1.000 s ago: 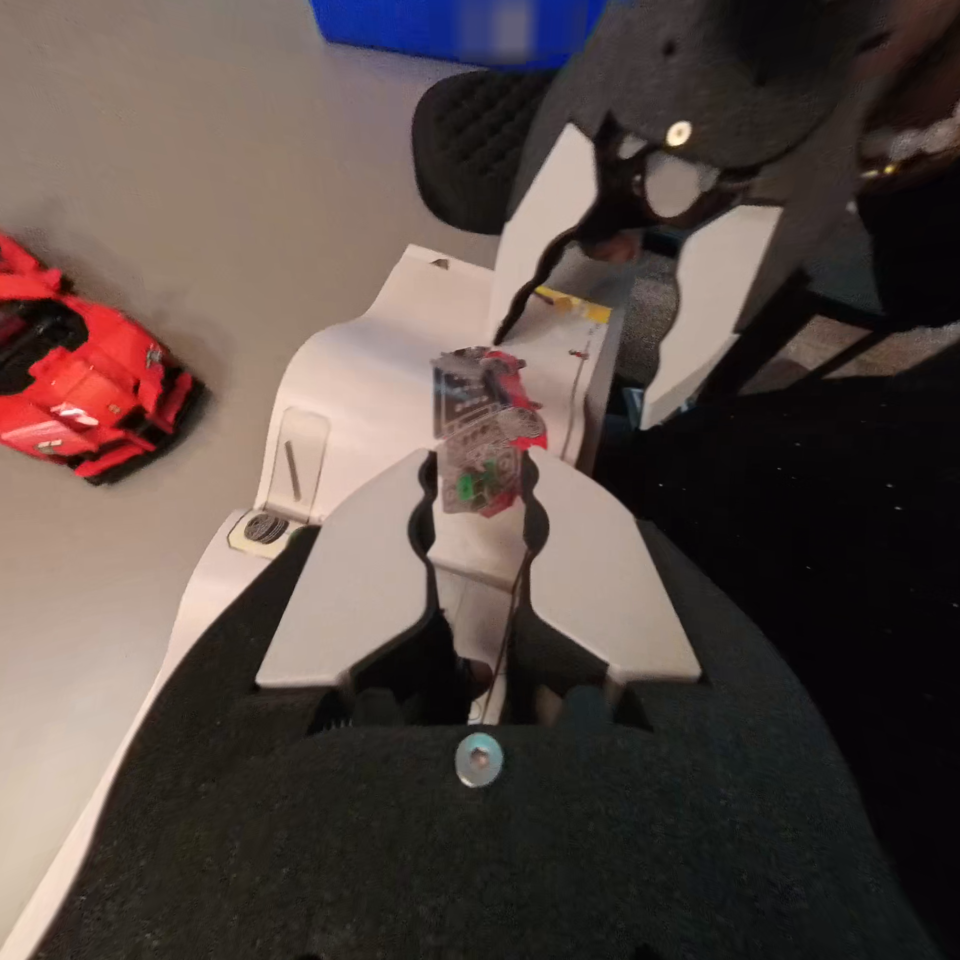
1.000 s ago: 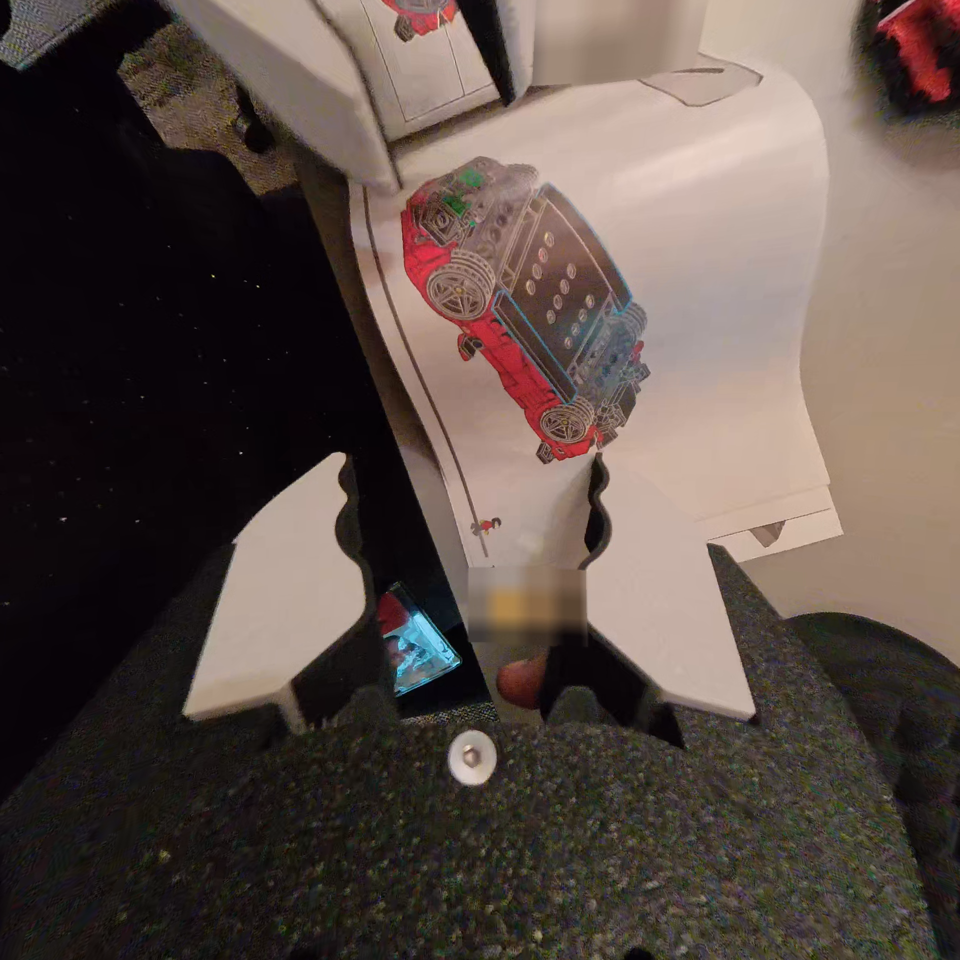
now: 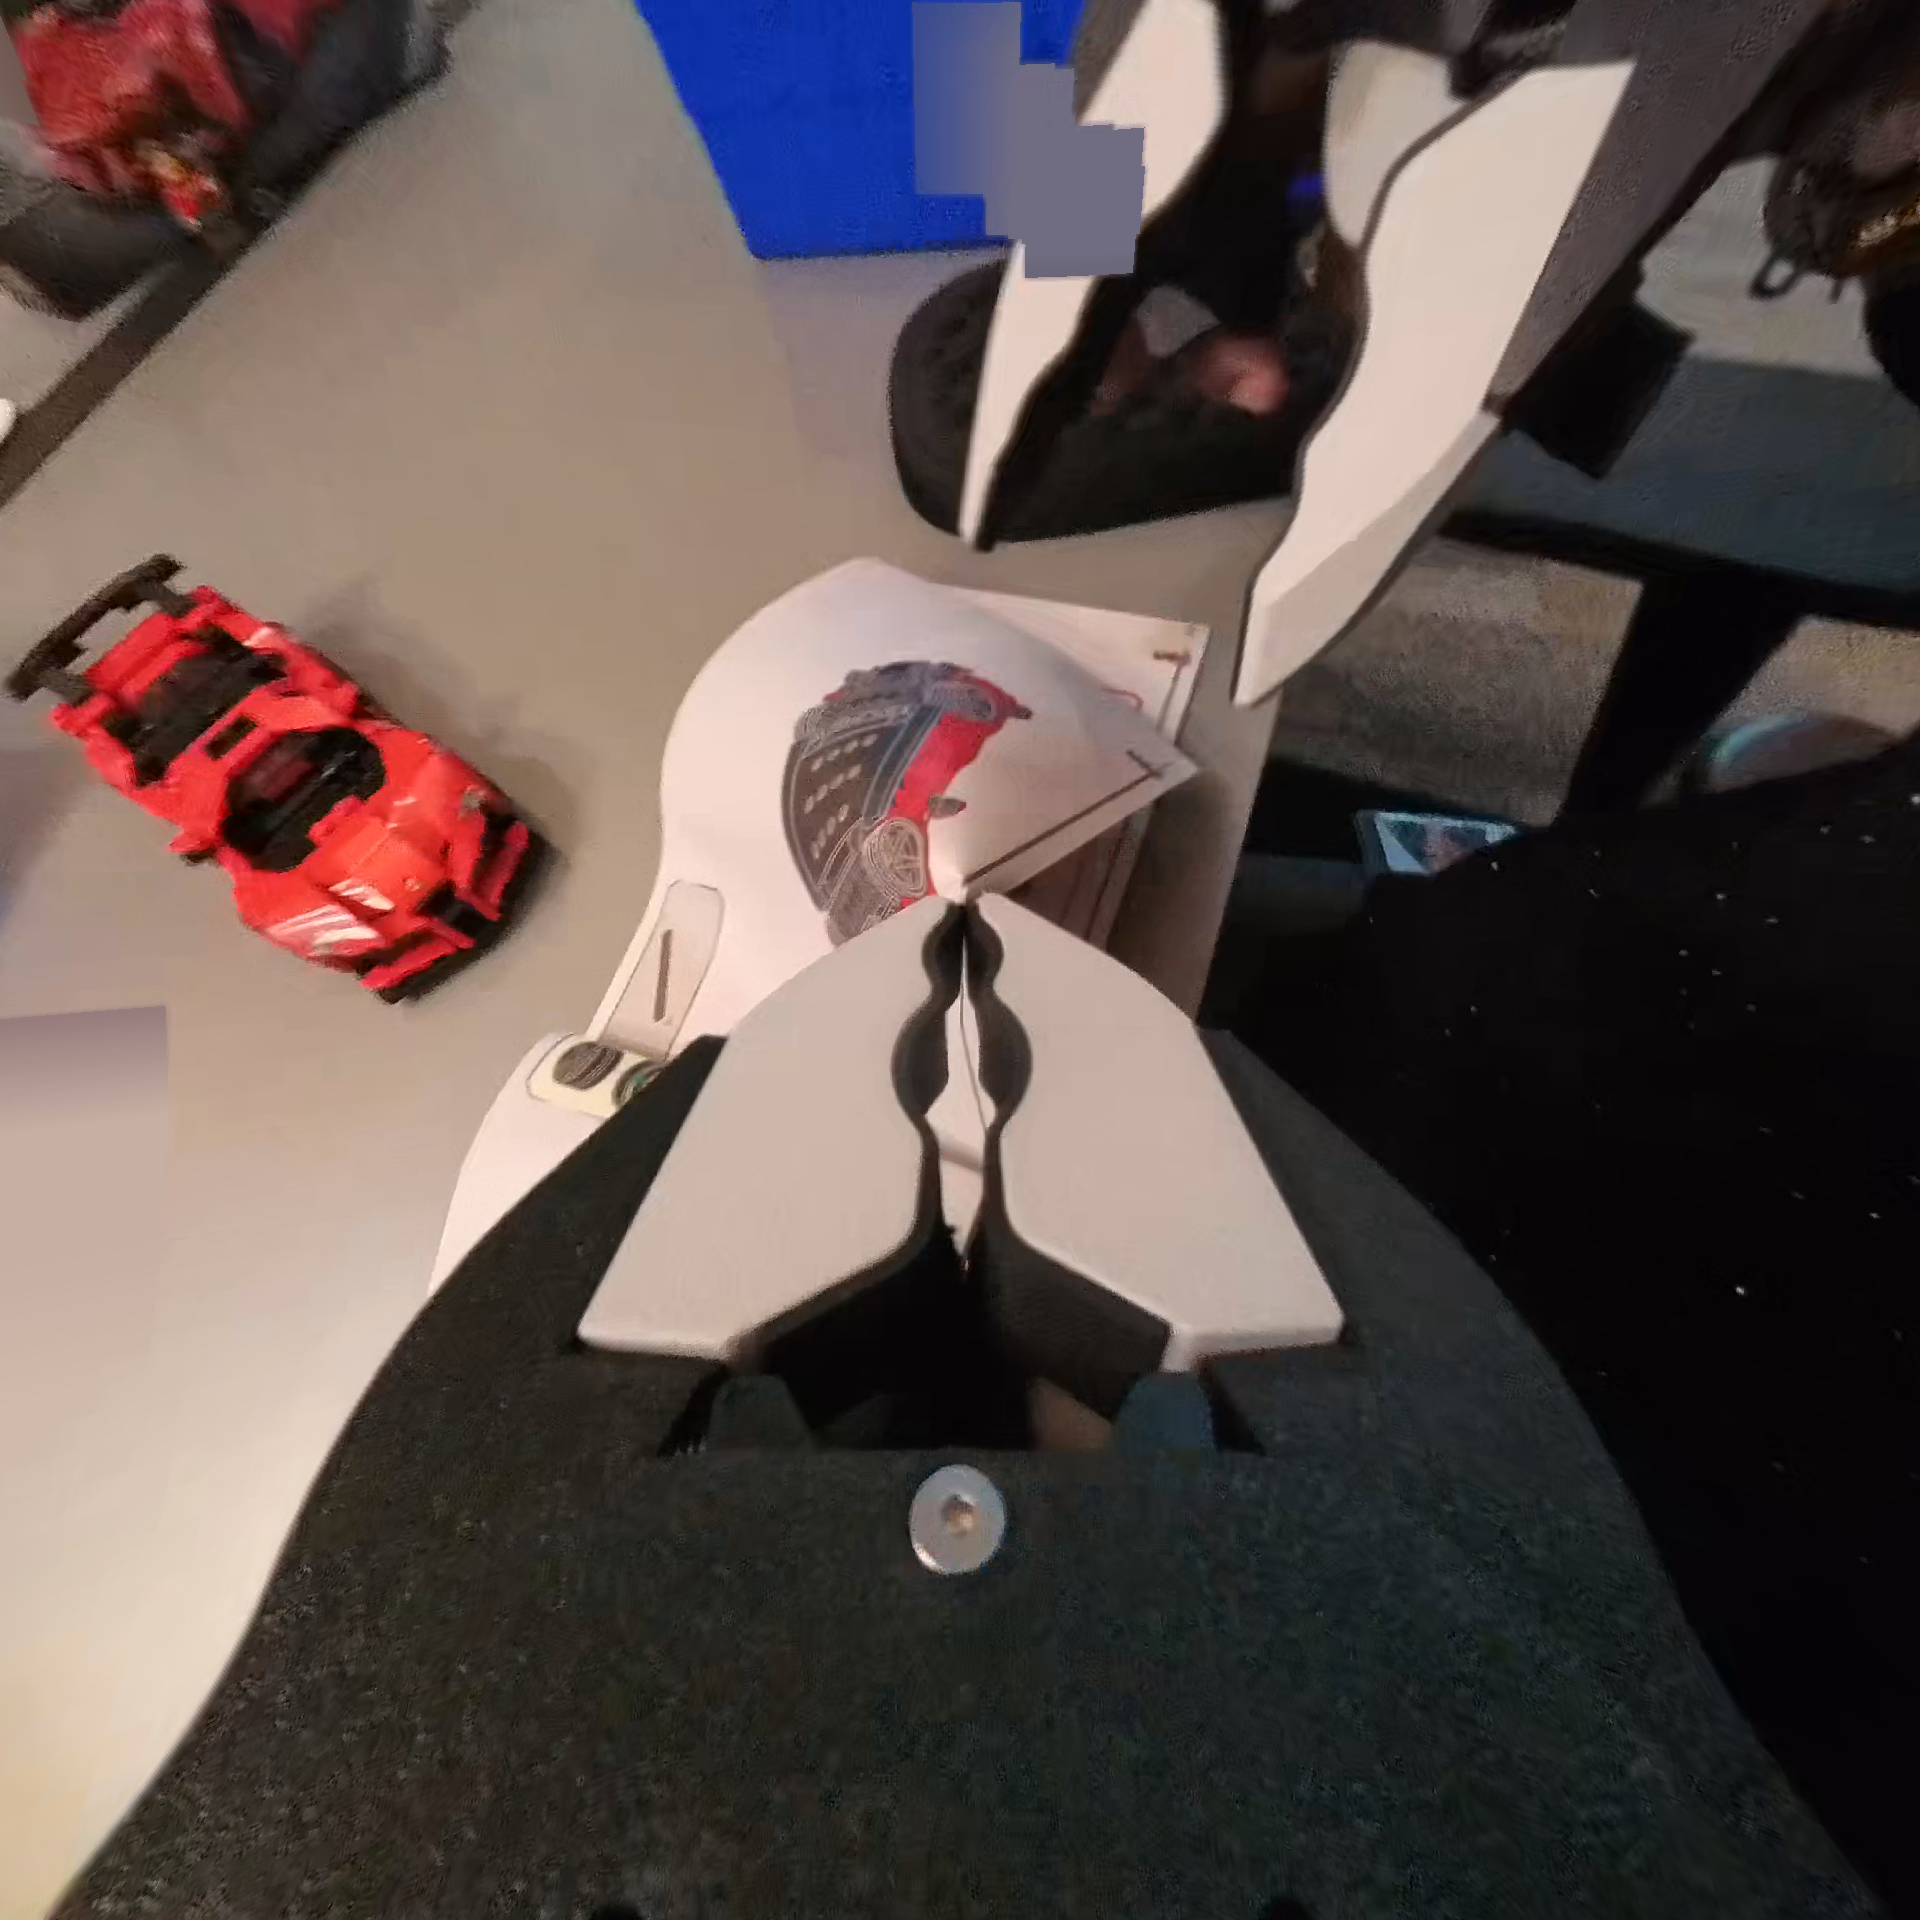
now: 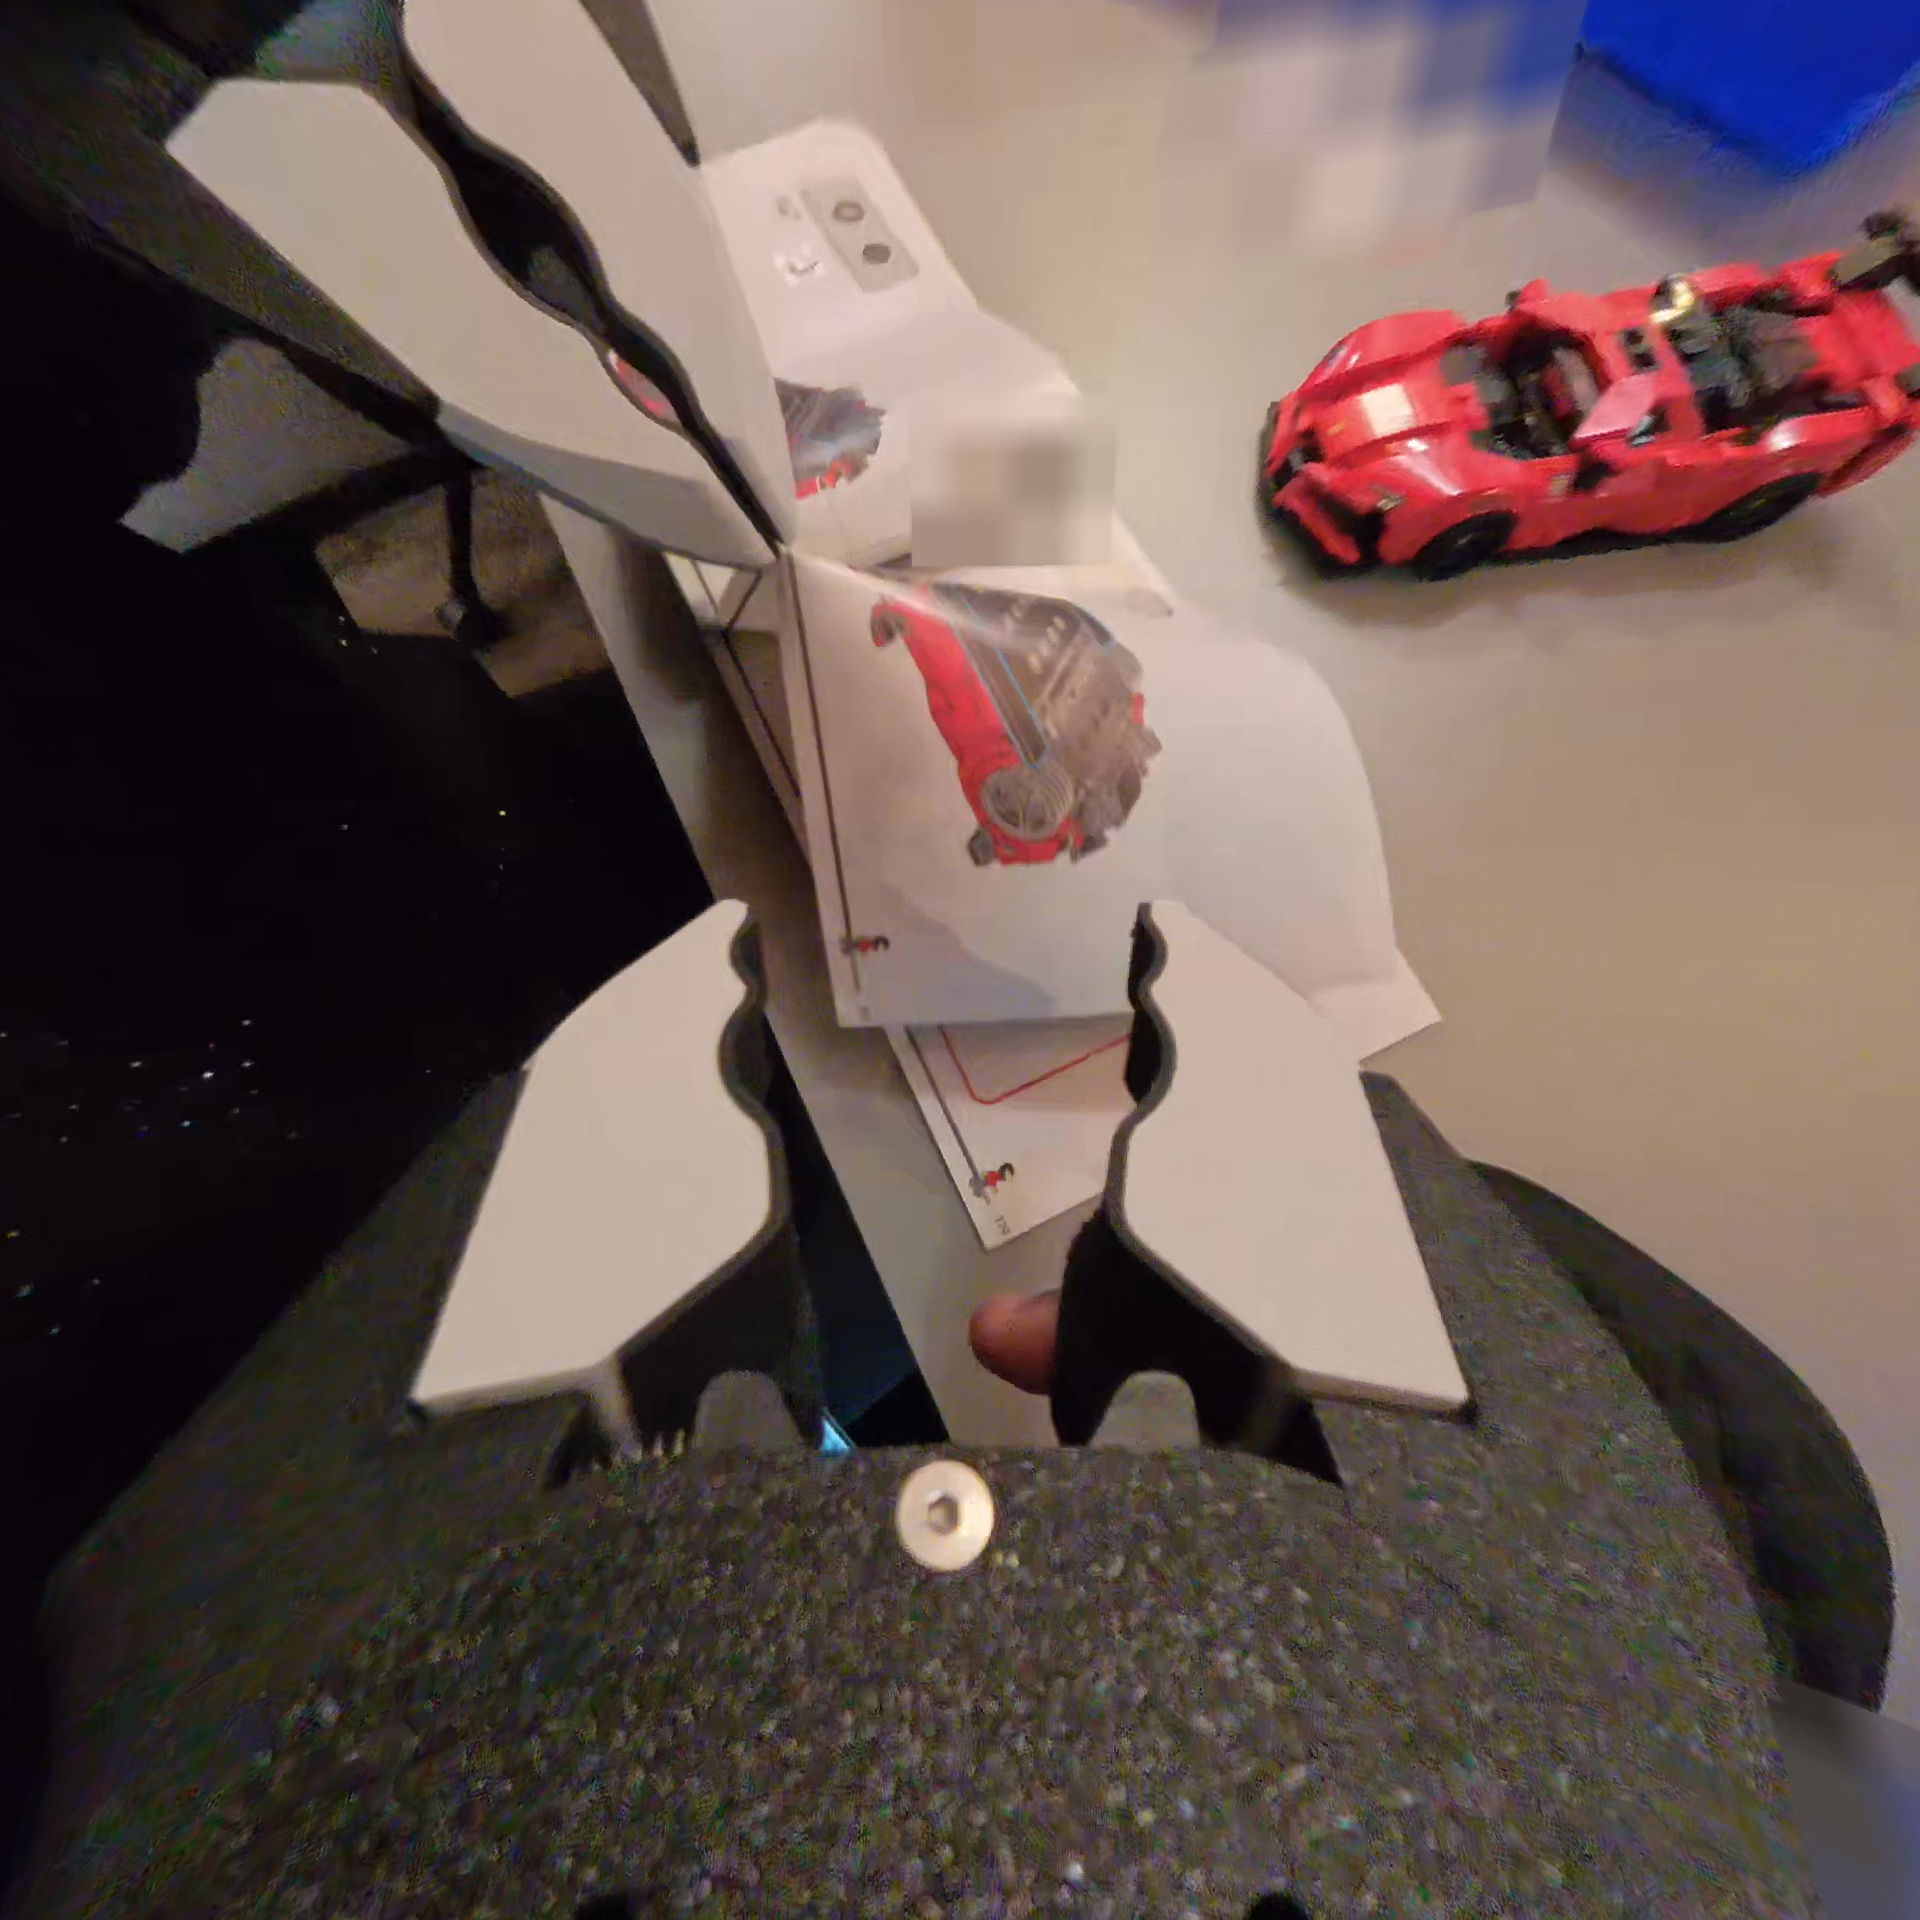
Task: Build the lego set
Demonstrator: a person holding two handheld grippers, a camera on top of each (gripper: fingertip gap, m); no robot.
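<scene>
The white instruction booklet (image 3: pixel 727 758) lies open at the table's right edge, with a printed red car on its top page. My left gripper (image 3: pixel 962 914) is shut on the corner of that page and holds it lifted and curled. It also shows in the right wrist view (image 4: pixel 777 542), pinching the page (image 4: pixel 1226 790). My right gripper (image 4: pixel 940 920) is open and empty above the booklet's near corner. It shows open in the left wrist view (image 3: pixel 1117 613), above the booklet's far side. The built red lego car (image 3: pixel 281 779) stands on the table left of the booklet, and also shows in the right wrist view (image 4: pixel 1600 416).
A blue bin (image 3: pixel 831 125) stands at the back of the grey table (image 3: pixel 468 416). A black quilted pad (image 3: pixel 935 395) lies behind the booklet. The table edge runs just right of the booklet, with dark floor (image 3: pixel 1610 1143) and a black frame beyond. Red packaging sits far left (image 3: pixel 125 94).
My left gripper has closed on the page and raised it into a curl. My right gripper has drawn back from the page and stays open.
</scene>
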